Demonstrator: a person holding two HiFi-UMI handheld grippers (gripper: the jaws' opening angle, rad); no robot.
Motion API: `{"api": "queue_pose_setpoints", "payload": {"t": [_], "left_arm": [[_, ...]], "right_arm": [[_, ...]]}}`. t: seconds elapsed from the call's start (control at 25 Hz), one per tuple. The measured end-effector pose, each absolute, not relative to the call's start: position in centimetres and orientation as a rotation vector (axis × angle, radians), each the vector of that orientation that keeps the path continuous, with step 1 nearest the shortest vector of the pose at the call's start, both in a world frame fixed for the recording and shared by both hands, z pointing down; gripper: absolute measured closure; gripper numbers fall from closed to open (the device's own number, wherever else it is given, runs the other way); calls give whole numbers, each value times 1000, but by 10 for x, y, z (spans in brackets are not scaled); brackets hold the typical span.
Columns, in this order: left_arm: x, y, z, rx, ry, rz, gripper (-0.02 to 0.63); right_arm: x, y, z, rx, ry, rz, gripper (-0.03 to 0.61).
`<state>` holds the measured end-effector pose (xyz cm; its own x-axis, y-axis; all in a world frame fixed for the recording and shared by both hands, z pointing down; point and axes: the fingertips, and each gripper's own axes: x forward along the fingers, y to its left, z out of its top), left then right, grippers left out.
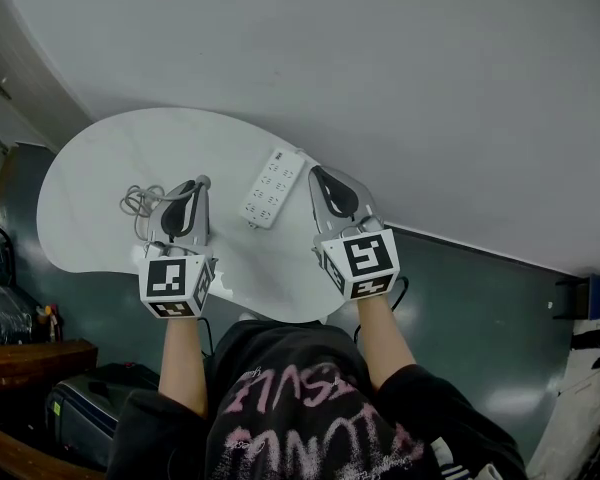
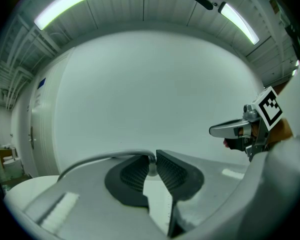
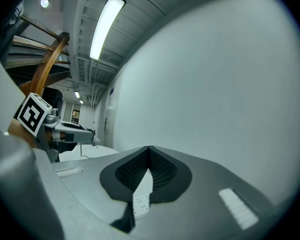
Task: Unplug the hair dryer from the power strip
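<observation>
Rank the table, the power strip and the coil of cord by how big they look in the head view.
Largest to smallest:
1. the table, by far the biggest
2. the power strip
3. the cord, whose loose coil looks a little smaller than the strip, though it is close

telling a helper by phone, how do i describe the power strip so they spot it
Find the rounded white table. Near its middle, between the left gripper and the right gripper, lies the power strip. It is a flat white bar with rows of sockets, unlike the thin grey cord bunched at the left.
</observation>
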<state>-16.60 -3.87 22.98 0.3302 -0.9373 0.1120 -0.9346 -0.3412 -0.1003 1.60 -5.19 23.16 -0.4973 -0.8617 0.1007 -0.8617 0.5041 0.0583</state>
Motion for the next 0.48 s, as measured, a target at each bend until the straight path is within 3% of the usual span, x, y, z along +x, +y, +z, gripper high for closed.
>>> {"api": "queue_pose_setpoints", "payload": {"t": [0.48], "left_arm": [[-156,-39,228,-2550,1787,-233,563]], "right_arm": [[25,-53,231,1487,-2640,5,569]]}}
